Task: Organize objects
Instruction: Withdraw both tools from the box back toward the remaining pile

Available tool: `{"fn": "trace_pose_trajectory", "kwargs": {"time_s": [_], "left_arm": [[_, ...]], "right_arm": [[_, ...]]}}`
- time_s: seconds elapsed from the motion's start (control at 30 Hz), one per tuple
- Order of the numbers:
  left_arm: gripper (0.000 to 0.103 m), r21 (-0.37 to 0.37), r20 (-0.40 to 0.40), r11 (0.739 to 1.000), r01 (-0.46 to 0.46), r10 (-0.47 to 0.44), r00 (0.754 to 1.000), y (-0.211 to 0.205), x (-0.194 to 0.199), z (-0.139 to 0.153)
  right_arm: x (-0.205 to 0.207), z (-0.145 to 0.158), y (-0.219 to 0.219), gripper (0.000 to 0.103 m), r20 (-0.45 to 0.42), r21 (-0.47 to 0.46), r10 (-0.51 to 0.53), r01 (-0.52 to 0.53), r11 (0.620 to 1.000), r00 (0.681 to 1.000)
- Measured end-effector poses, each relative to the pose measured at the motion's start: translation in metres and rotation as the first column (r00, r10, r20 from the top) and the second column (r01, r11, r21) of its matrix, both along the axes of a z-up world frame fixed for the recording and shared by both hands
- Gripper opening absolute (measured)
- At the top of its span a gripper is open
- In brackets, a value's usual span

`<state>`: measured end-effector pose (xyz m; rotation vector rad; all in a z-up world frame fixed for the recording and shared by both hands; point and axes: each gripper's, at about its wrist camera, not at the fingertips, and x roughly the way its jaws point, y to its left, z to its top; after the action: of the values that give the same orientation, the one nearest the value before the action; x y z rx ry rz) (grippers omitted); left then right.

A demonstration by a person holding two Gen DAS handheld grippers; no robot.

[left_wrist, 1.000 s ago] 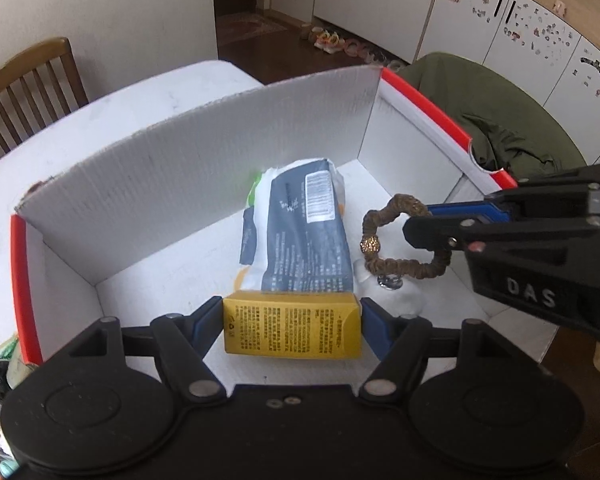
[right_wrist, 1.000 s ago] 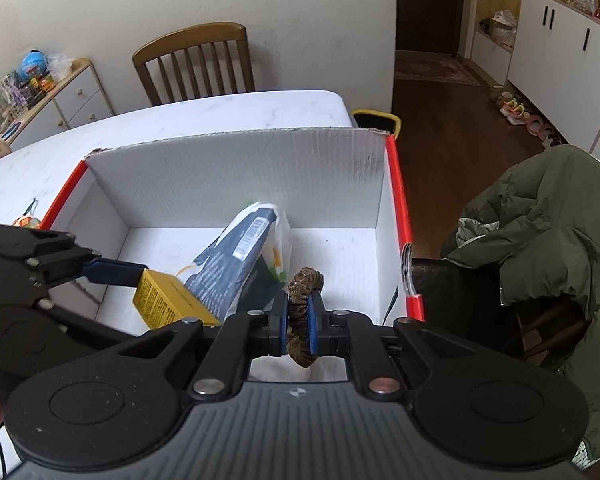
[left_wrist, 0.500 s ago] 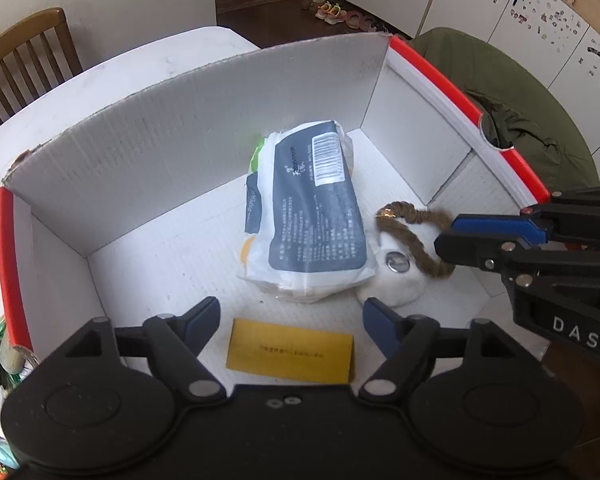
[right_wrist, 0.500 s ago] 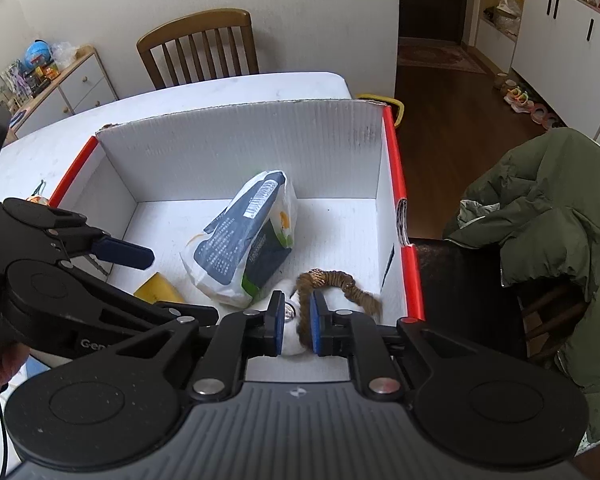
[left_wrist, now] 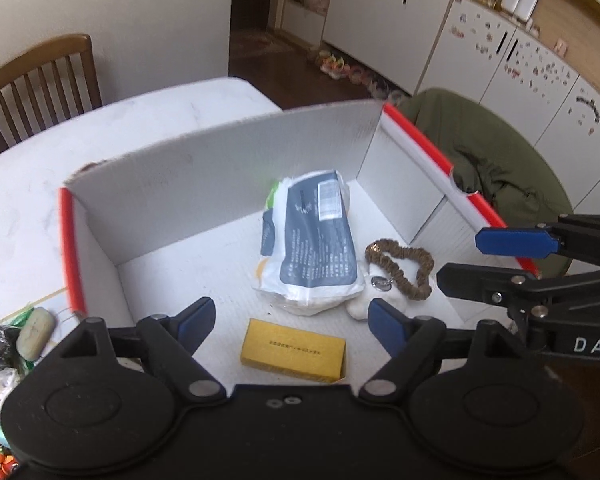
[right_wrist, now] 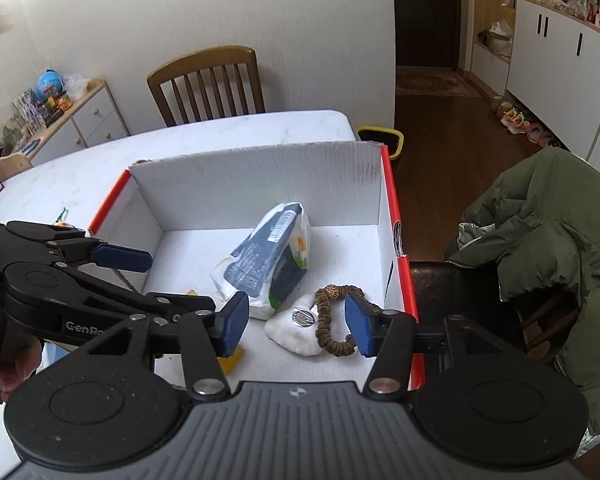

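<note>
Hovering over the white box (left_wrist: 204, 184), we hold the left gripper (left_wrist: 290, 320) and right gripper (right_wrist: 296, 322) spread wide, gripping nothing. Inside the box, the yellow carton (left_wrist: 294, 350) lies just before the pouch (left_wrist: 314, 244); the scrunchie (right_wrist: 334, 320) rests beside the pouch.

Both grippers empty, jaws wide apart

The left gripper (left_wrist: 290, 316) and right gripper (right_wrist: 296, 324) point forward side by side, blue pads parted, gripping nothing. A hand (right_wrist: 4, 364) shows behind the left gripper's handle.
</note>
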<state>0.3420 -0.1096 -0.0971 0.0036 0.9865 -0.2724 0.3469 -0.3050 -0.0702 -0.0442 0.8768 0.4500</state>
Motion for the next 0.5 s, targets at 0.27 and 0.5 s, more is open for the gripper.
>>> {"fn": "trace_pose_trajectory", "kwargs": {"time_s": [0.27, 0.5], "left_arm": [[0.083, -0.019, 0.100, 1.000, -0.009, 0.011, 0.995, 0.015, -0.032, 0.030], [0.085, -0.061, 0.168, 0.998, -0.020, 0.030, 0.985, 0.035, -0.065, 0.053]], "right_arm": [[-0.025, 0.018, 0.001, 0.058, 0.041, 0.040, -0.001, -0.001, 0.999, 0.999], [-0.058, 0.039, 0.007, 0.065, 0.094, 0.099, -0.029, 0.020, 0.995, 0.995]]}}
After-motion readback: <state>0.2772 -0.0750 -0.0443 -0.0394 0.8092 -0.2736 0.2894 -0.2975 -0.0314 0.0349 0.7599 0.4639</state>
